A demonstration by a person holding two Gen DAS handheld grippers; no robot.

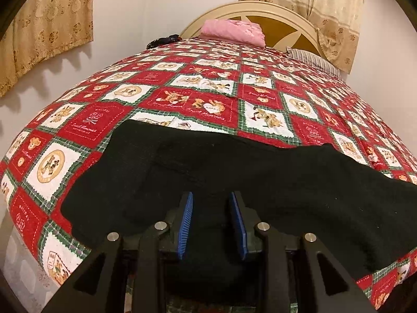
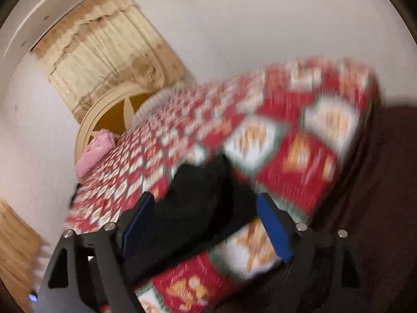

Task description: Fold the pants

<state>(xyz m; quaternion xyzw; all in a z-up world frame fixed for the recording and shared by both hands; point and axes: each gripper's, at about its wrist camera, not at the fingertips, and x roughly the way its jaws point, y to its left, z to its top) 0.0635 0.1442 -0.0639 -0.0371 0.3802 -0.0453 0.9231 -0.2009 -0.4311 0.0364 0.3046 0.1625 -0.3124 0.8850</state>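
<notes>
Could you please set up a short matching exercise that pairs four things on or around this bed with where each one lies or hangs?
Things:
1. black pants
2. pink folded cloth
3. striped pillow
4. beige curtain

Places:
A. hanging against the wall
B. at the head of the bed, right in front of the headboard
C. spread across the near end of the quilt, under the left gripper
D. at the far right corner of the bed, in the left wrist view

Pairs: 1-C, 2-B, 3-D, 4-A
</notes>
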